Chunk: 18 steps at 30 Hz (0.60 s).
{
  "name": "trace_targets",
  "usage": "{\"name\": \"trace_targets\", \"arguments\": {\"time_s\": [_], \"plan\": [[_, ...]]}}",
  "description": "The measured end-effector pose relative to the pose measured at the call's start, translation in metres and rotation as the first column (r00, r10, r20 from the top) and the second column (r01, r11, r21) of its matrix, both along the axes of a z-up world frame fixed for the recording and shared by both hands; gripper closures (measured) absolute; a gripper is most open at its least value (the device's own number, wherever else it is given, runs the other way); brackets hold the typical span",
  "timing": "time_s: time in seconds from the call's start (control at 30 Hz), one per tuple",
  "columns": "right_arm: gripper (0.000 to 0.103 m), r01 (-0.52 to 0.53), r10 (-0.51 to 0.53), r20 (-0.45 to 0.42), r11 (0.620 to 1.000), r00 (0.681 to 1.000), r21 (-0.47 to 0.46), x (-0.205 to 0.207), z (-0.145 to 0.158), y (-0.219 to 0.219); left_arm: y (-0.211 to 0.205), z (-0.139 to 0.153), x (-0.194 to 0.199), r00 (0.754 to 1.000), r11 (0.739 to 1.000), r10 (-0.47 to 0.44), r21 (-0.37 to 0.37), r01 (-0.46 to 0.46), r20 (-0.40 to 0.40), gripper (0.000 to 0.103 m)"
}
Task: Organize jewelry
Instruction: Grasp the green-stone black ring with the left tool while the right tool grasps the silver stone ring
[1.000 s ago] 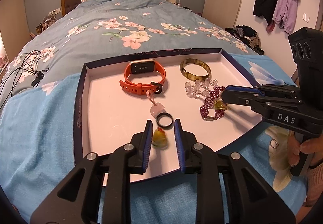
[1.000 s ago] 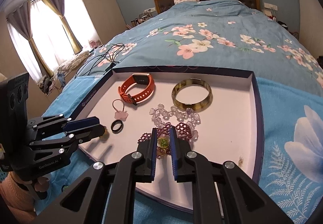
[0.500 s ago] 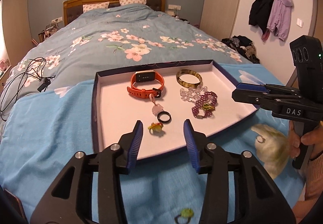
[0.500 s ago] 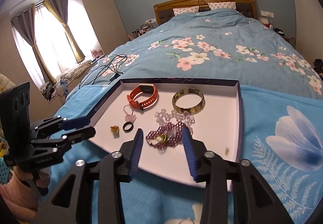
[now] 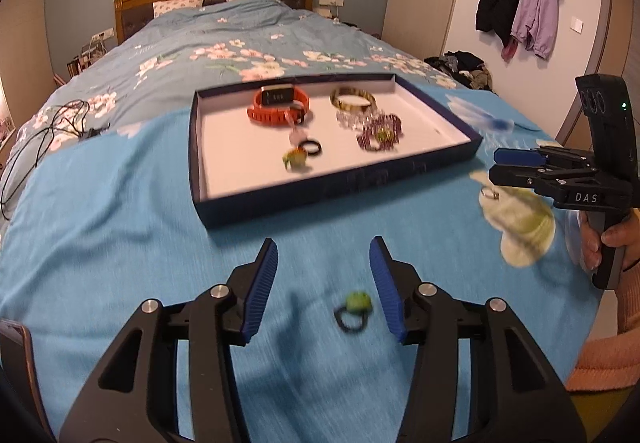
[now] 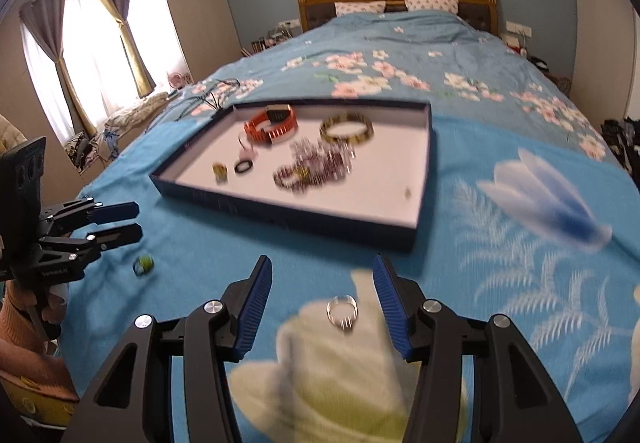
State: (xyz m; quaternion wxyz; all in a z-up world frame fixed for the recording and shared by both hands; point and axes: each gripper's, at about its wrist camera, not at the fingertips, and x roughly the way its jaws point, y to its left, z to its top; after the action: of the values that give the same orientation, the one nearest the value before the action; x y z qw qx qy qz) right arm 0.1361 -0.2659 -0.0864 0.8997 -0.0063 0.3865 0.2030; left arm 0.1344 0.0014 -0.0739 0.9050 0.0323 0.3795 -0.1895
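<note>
A dark blue tray (image 5: 340,187) (image 6: 280,211) with a white floor lies on the blue bedspread. In it are an orange watch (image 5: 278,107), a brown bangle (image 5: 352,99), a purple bead bracelet (image 5: 380,133), a black ring (image 5: 311,147) and a yellow-green ring (image 5: 294,159). My left gripper (image 5: 323,243) (image 6: 138,220) hangs short of the tray. Its jaws are opening, and a green-topped ring (image 5: 354,307) (image 6: 143,265) lies untouched on the spread between them. My right gripper (image 6: 322,259) (image 5: 496,164) is opening too, over a silver ring (image 6: 342,309) (image 5: 490,194) that its pads do not touch.
Black cables (image 5: 52,123) trail over the bed to the left of the tray. Coats (image 5: 520,3) hang on the right wall above a clothes pile (image 5: 464,67). Curtained windows (image 6: 80,43) stand on the left. A person's hand (image 5: 616,239) holds the right gripper's handle.
Both grippers have drawn back out of the tray toward the near end of the bed and their jaws have spread. The yellow-green ring and the bracelet stayed in the tray.
</note>
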Motion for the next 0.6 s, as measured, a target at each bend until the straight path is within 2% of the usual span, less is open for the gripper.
{"name": "trace_targets", "arguments": {"time_s": [0.27, 0.6], "plan": [[0.053, 0.011, -0.012, -0.032, 1.000, 0.999, -0.020, -0.009, -0.011, 0.003, -0.001, -0.007, -0.014, 1.000, 1.000, -0.006, -0.001, 0.006, -0.016, 0.051], [0.053, 0.007, -0.011, -0.067, 0.998, 0.998, -0.061, -0.005, -0.016, 0.010, -0.012, -0.014, -0.015, 0.998, 1.000, -0.025, 0.008, 0.026, -0.053, 0.051]]}}
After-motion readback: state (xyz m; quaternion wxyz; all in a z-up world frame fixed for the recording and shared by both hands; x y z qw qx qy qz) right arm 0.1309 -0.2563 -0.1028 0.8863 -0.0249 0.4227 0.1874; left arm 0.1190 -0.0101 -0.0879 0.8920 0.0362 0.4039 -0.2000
